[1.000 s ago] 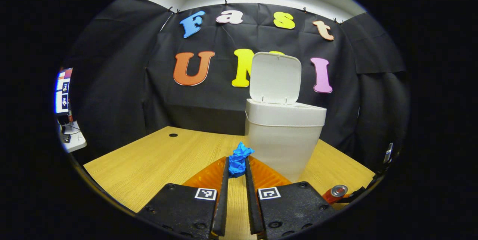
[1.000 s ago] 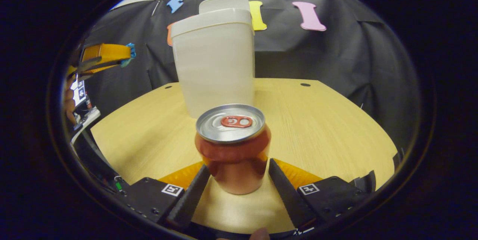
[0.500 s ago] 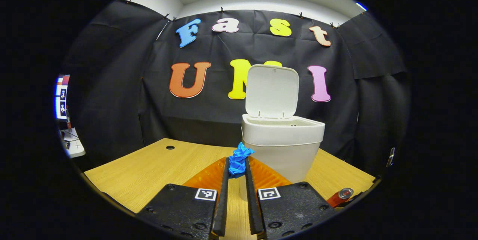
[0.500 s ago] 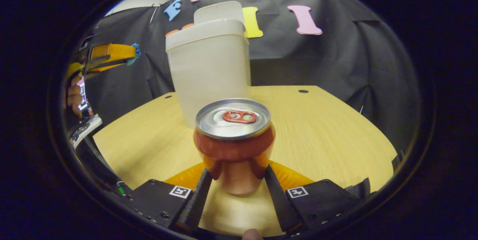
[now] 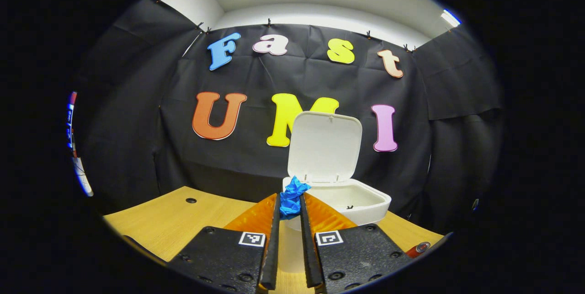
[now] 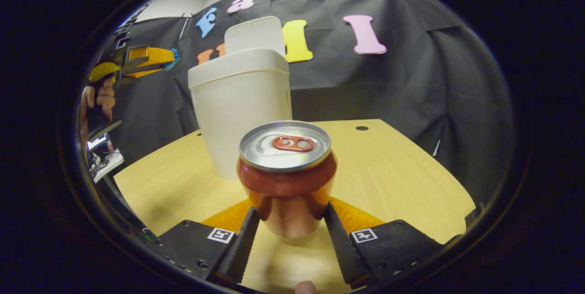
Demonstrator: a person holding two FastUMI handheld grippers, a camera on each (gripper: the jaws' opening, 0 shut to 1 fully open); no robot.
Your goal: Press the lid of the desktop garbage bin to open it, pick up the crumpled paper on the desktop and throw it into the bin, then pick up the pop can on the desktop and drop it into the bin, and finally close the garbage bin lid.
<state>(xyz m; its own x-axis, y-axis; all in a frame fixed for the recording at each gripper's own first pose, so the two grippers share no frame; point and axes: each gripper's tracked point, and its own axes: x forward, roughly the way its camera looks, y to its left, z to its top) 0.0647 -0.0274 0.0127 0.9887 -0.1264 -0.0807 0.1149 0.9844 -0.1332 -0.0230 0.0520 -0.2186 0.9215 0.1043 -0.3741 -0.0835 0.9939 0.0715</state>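
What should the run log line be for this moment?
bin lid: open | left hand-held gripper: shut on blue crumpled paper, near bin | right hand-held gripper: shut on pop can

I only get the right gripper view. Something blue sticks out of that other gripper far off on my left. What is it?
Observer: The left gripper view shows it up close: a blue crumpled paper, pinched between the two fingers of the left gripper.
Operator: And the bin? I see just its side. Is anything in it?
Observer: The left gripper view looks down into the bin. Its inside looks bare apart from a small dark speck.
Operator: Is the paper over the opening?
Observer: In that view the paper lines up with the bin's near rim, below the raised lid. Whether it is truly above the opening, I cannot tell.
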